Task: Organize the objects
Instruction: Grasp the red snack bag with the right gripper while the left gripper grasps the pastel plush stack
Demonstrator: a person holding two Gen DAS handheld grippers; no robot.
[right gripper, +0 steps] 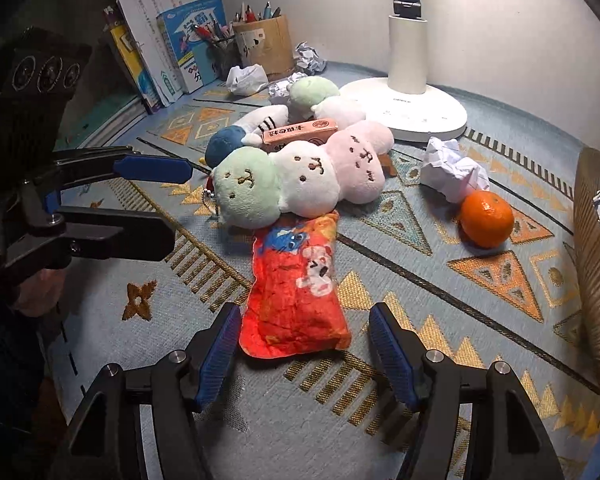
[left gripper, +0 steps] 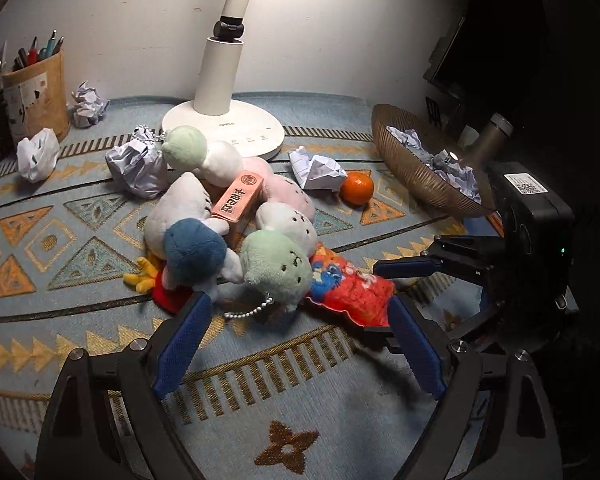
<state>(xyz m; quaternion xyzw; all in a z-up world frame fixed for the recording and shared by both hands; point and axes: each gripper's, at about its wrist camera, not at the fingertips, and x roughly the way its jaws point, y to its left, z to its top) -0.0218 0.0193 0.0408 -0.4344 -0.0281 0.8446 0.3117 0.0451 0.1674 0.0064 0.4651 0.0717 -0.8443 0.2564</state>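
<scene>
now the right gripper (right gripper: 306, 354), jaws apart, straddles the red pouch (right gripper: 296, 292) below the plush pile (right gripper: 300, 176); close squarely. left gripper (left gripper: 296, 344) released too.

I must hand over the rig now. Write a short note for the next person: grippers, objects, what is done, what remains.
Left gripper: open, empty, before the toy pile.
Right gripper: open around the red snack bag's near end, not gripping.
Done: some paper balls lie in the basket.
Left: loose paper balls, orange, pink box, toys, bag.
</scene>
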